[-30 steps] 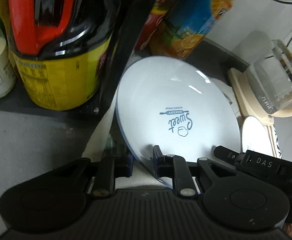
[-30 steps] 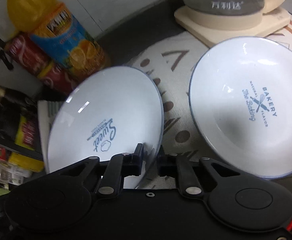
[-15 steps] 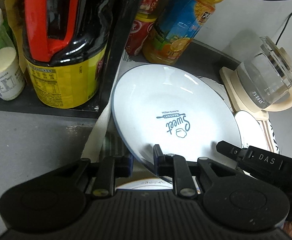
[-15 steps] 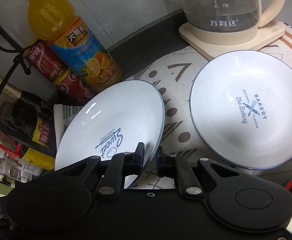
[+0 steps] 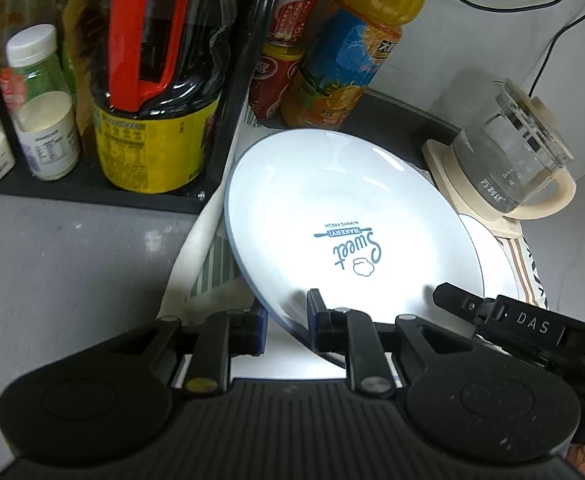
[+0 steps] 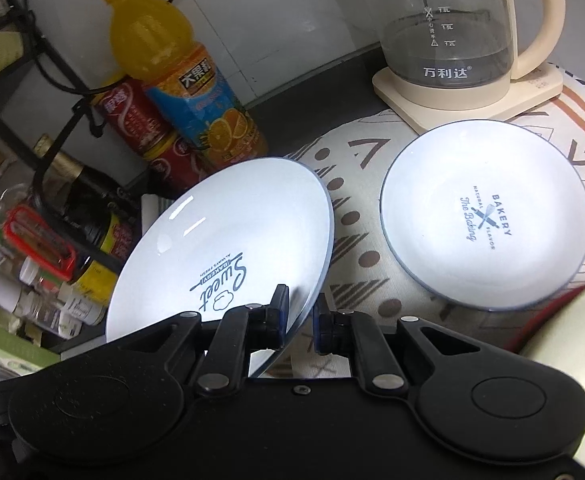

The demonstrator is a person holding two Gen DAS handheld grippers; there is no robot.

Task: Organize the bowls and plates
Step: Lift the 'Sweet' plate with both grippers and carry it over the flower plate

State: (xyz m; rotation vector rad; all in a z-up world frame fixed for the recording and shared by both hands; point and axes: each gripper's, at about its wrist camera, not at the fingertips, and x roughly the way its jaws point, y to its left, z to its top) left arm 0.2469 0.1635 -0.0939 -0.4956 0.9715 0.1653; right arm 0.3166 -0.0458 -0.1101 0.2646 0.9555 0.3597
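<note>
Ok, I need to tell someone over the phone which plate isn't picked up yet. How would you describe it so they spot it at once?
Find the glass kettle on its cream base at the back of the counter. Right in front of it, on the patterned cloth, a white plate lies flat. Its blue print reads "The Baking" with crossed utensils, while the lifted plate beside it says "Sweet".

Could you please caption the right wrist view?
Right gripper grips tilted white "Sweet" plate beside flat white "Bakery" plate.

The lifted plate (image 5: 344,216) reads "Sweet", "BAKERY", "ALWAYS FRESH"; the other plate (image 6: 488,216) reads "The Baking", "BAKERY", "NATURAL FLAVOR". The right hand-held gripper (image 5: 532,326) shows "DAS"; the kettle (image 6: 448,28) shows "万利达"
</note>
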